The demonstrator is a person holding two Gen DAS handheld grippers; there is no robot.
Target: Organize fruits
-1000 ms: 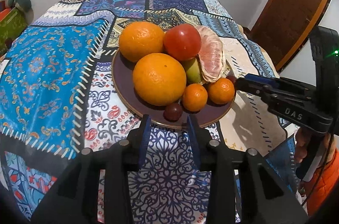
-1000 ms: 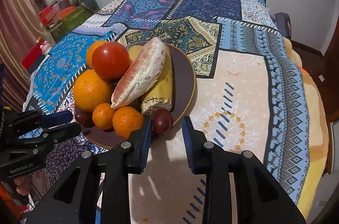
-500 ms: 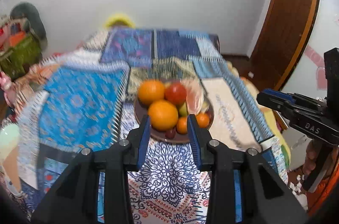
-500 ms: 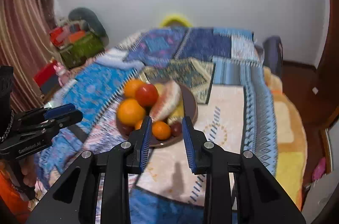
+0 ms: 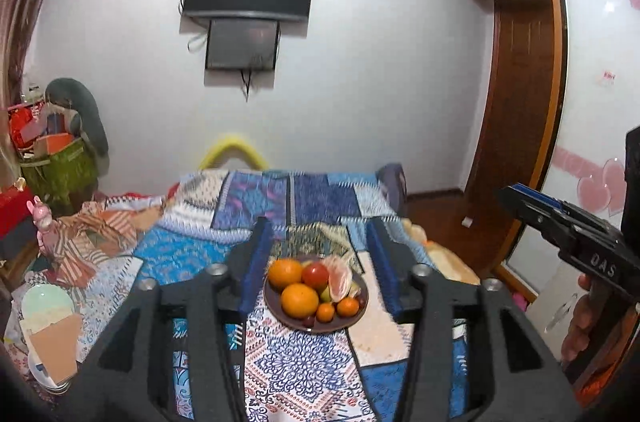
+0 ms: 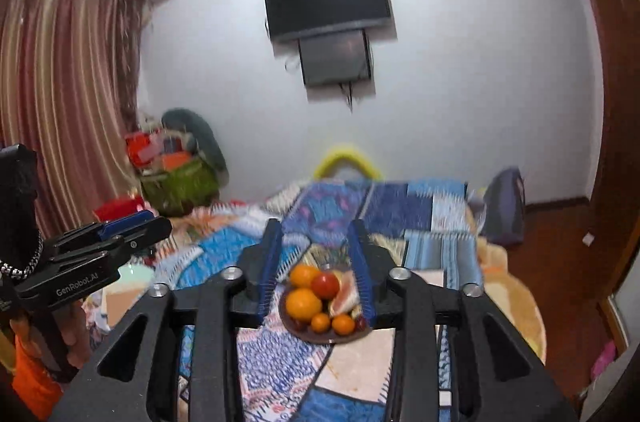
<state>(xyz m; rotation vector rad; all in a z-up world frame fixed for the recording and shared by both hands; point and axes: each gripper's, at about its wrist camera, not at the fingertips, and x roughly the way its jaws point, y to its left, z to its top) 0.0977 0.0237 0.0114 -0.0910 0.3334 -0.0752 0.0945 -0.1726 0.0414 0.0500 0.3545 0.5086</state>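
A brown plate (image 5: 298, 321) piled with oranges (image 5: 299, 300), a tomato (image 5: 315, 275), a peeled pomelo piece (image 5: 340, 278) and tangerines (image 5: 347, 306) sits mid-bed on the patchwork bedspread (image 5: 304, 366). The left hand-held gripper (image 5: 318, 262) and right hand-held gripper (image 6: 316, 268) are opening, both empty, well short of the plate.

Plate (image 5: 352, 318) small and far off on bed (image 5: 304, 362) in both views; green fruit (image 5: 326, 295) behind front orange (image 5: 299, 300) mostly hidden, kind unclear. Dark small fruit (image 5: 309, 321) at plate's near rim too small to name. Right wrist view: right gripper's blue pad (image 6: 362, 286) covers plate's right side. Bedspread pattern smeared by motion blur. Person's hand (image 5: 582, 322) under right gripper (image 5: 520, 196) cut by frame edge. Pile at left (image 5: 52, 150) indistinct.
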